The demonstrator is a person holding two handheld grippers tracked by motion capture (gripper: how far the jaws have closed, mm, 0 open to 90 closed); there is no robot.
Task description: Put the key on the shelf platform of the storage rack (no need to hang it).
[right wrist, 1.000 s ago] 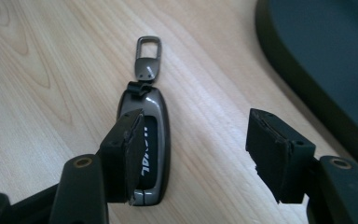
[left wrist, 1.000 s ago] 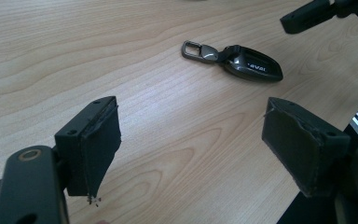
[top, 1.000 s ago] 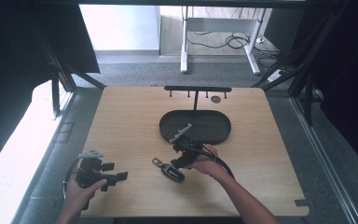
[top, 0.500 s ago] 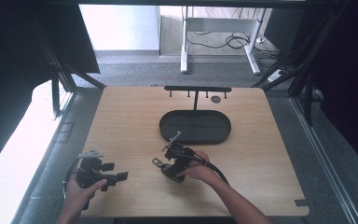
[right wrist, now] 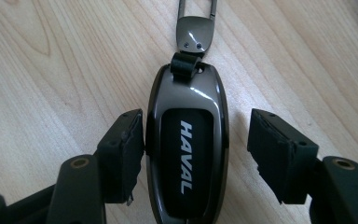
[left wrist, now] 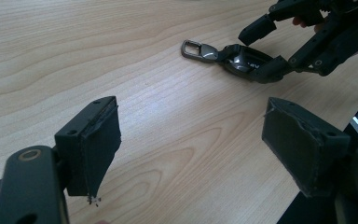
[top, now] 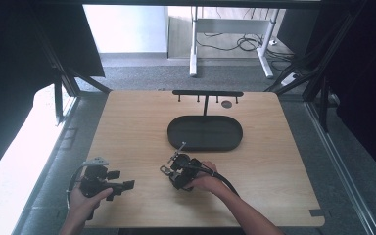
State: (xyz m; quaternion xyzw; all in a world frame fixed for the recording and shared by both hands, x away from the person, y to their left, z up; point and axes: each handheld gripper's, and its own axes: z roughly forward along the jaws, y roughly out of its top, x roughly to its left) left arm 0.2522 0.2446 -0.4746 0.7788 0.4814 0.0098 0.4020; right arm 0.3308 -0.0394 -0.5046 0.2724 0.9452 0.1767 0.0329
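- Right tongs (top: 172, 170) have come back from the black tray (top: 204, 143) and dropped down over the car key (right wrist: 186, 149) since a second ago.
- Jaws open, just widened; key sits between them, left pad touching its side, right pad apart.
- Key lies flat on the bench (top: 127, 127), near the tray's front.
- Left tongs (top: 122, 185) open, empty, near the bench's front left corner.

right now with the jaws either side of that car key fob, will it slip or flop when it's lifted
The key fob has a glossy, rounded shell, so the right gripper may well slip on it. The body looks rigid. Its metal clip hangs on a small link and will probably dangle.
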